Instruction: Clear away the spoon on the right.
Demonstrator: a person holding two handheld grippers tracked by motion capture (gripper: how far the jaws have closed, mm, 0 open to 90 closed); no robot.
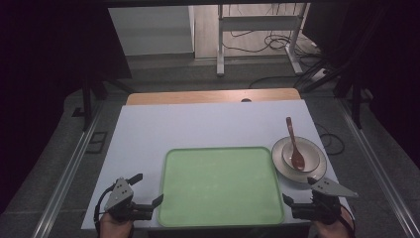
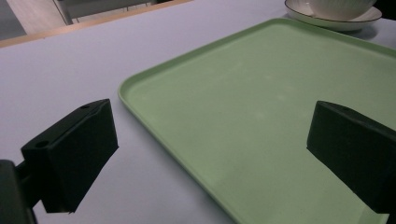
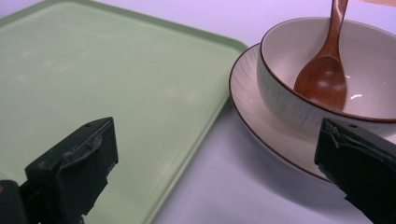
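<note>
A pale green tray (image 1: 221, 186) lies empty at the front middle of the white table. To its right a cream bowl (image 1: 308, 150) stands on a cream plate (image 1: 283, 166), with a brown wooden spoon (image 1: 294, 145) resting in the bowl. My left gripper (image 1: 146, 188) is open at the tray's front left corner, over the tray rim (image 2: 140, 105). My right gripper (image 1: 299, 189) is open at the tray's front right corner, just short of the plate (image 3: 261, 126), the bowl (image 3: 299, 105) and the spoon (image 3: 324, 77). Nothing is between either pair of jaws.
The white table (image 1: 198, 124) has a wooden strip (image 1: 213, 96) along its far edge. Beyond it stand a white desk frame (image 1: 257, 34) and floor cables (image 1: 277, 44). Metal rails (image 1: 69, 168) run along both sides of the table.
</note>
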